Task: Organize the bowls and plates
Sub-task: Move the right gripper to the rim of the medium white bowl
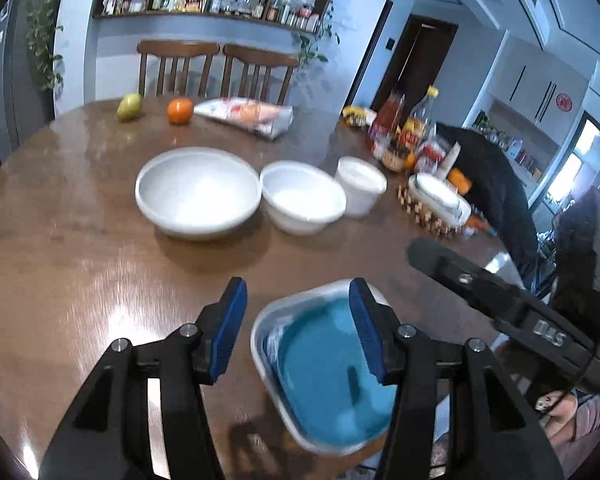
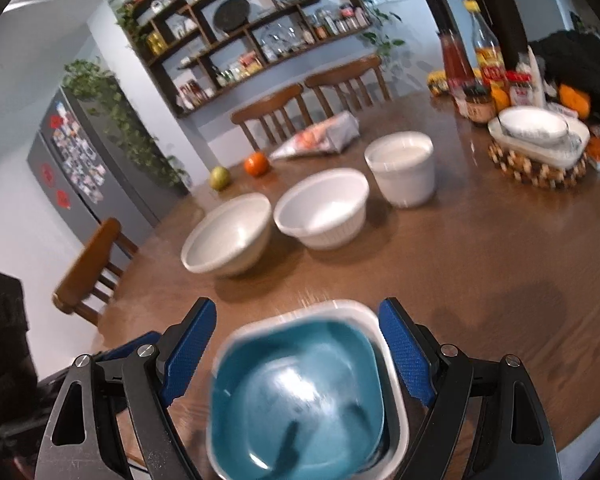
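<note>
Taking the largest round white bowl (image 1: 198, 194) as landmark: the brown wooden worktop (image 1: 80, 272) in front of it and to its left lies bare, a broad passage. Just right of it stand a ribbed white bowl (image 1: 303, 197) and a tall white cup (image 1: 360, 186), close together, barring that side. Behind it, well apart, lie a green pear (image 1: 130, 106), an orange (image 1: 179, 110) and a plastic packet (image 1: 246, 115). Farther right, bottles and jars (image 1: 404, 128) crowd the worktop's edge.
</note>
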A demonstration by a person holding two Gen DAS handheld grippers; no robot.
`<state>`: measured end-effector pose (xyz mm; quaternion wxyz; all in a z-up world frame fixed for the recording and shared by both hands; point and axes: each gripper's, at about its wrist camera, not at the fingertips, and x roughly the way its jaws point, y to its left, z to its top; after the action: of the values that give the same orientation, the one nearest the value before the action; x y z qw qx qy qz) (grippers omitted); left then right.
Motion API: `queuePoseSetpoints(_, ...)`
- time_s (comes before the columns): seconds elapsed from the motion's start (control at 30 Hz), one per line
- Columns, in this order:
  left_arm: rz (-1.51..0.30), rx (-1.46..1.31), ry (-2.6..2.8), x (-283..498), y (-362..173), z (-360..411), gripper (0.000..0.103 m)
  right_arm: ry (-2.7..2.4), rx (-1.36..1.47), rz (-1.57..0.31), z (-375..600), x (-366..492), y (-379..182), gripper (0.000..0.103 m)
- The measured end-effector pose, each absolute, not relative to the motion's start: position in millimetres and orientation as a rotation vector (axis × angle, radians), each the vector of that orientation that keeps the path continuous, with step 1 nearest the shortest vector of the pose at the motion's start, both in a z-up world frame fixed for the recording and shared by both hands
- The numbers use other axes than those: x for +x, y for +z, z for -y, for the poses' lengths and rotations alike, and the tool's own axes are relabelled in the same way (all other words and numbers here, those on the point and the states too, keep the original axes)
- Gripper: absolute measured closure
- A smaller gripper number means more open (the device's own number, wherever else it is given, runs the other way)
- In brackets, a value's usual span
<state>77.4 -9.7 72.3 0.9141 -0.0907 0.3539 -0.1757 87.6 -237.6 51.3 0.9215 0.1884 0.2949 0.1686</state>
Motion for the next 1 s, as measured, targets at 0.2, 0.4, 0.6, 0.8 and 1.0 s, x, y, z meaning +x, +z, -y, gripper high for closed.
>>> queuePoseSetpoints(0.2,-0.765,-0.221,-0.372,126.6,95.8,22.2,0.050,0.437,0.354,-0.547,241.5,116.2,110.7,0.018)
queuePoseSetpoints(0.4,-0.893,-0.262,-0.367,185.5,79.2,45.5,0.051,0.478,0.310,-0.683,233.5,198.6,129.2,0.018)
queuePoseSetpoints(0.6,-0.979,-0.210,-0.313,216.0,43.4,66.4,0.052,0.387,0.422,-0.871,249.2,269.7,72.4,0.018)
queuePoseSetpoints(0.8,-1.005,-0.219,-0.281,229.3,29.9,67.7,0.052,0.395,0.404,-0.891,253.0,272.6,51.0,0.018)
queuePoseSetpoints(1.0,-0.980,-0.187,-0.270,231.1,25.6,76.6,0.052,0.385,0.441,-0.943,254.6,284.1,37.1,0.018)
